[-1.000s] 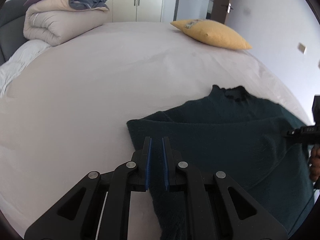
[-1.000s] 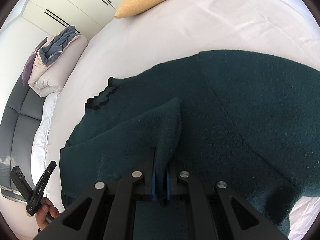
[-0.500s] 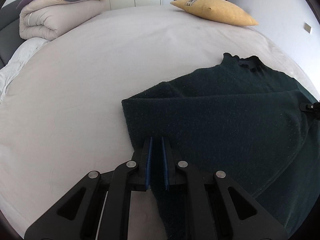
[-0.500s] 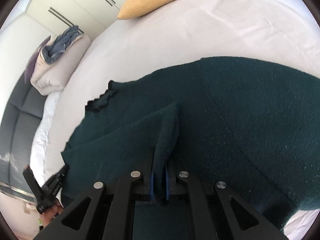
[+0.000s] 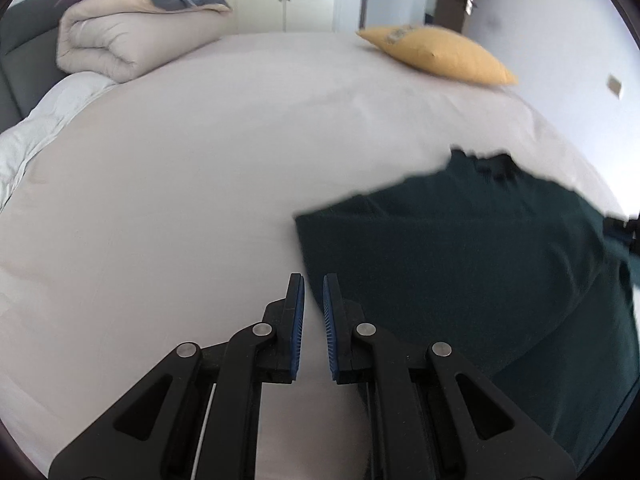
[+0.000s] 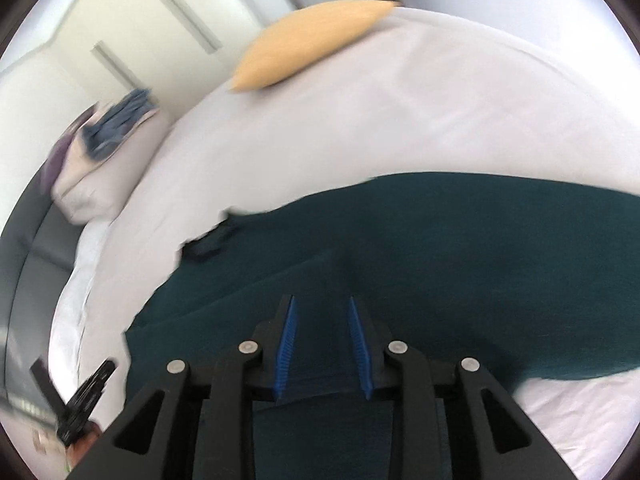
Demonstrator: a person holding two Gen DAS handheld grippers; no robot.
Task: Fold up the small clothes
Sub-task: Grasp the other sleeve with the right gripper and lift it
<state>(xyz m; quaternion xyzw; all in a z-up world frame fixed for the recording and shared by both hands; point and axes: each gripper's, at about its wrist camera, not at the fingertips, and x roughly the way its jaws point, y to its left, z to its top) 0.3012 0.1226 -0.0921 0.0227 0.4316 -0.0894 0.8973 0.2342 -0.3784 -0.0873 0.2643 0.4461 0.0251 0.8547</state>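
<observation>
A dark green knitted sweater [image 5: 460, 264] lies folded on the bed, its collar toward the far side. My left gripper [image 5: 314, 280] hovers over bare sheet just left of the sweater's folded edge. Its jaws are shut to a narrow slit with nothing between them. In the right wrist view the sweater [image 6: 460, 248] fills the middle. My right gripper [image 6: 320, 304] is above it with its jaws opening. The blue pads [image 6: 286, 340] stand apart and do not press the cloth below. The left gripper [image 6: 86, 396] shows at the bottom left, in a hand.
The pale bed sheet [image 5: 180, 200] spreads wide to the left and far side. A yellow pillow [image 5: 440, 54] lies at the far right and a rolled duvet [image 5: 132, 36] at the far left, by the dark headboard [image 5: 16, 60]. Wardrobe doors stand behind.
The left gripper no longer has the sweater between its jaws and now sits left of its edge. The right jaws parted and the raised fold dropped flat; that gripper rose.
</observation>
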